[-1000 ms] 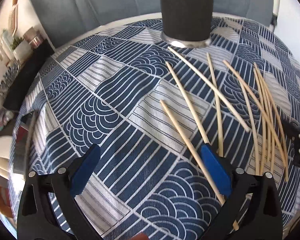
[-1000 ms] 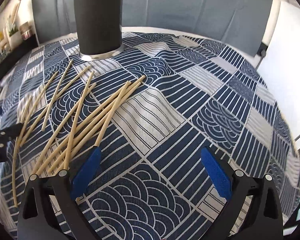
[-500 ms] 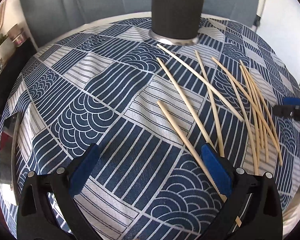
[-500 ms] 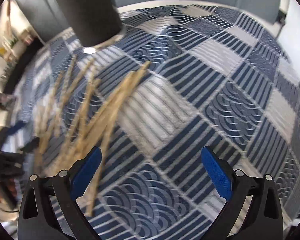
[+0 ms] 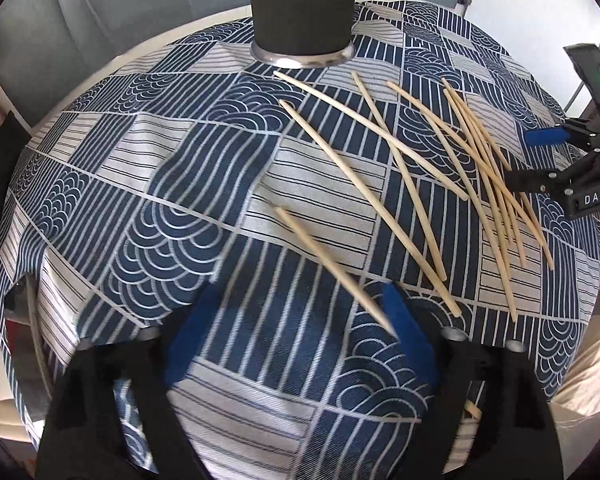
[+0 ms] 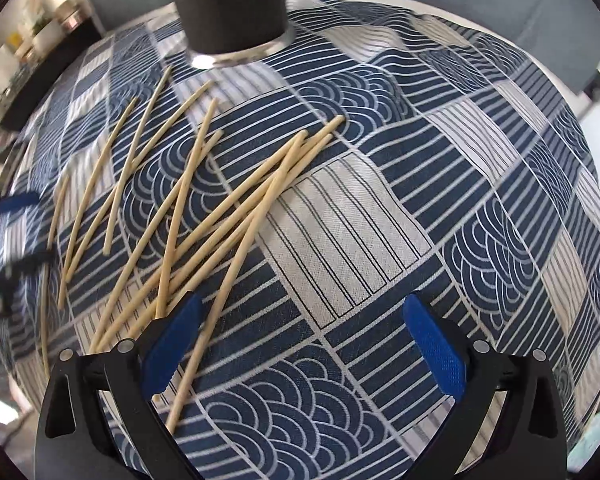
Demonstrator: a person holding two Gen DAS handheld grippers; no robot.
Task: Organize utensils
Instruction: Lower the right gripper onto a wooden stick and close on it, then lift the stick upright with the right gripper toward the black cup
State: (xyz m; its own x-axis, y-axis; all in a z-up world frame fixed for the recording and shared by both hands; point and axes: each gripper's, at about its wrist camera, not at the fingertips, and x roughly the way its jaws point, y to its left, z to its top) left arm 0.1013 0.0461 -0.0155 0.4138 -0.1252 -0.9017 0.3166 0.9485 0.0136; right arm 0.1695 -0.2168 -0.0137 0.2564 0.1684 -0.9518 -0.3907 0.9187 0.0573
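**Left wrist: one chopstick apart**

Left gripper (image 5: 300,344) (jaws just closing, blurred) straddles a lone chopstick (image 5: 332,268), ungripped. Right wrist shows the right gripper (image 6: 304,344) open beside the pile (image 6: 204,216); holder (image 6: 228,4) behind.

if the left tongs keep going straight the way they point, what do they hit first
Probably the nearest chopstick, whose near end lies by the right pad of the left tongs; otherwise the tablecloth. Depth is unclear.
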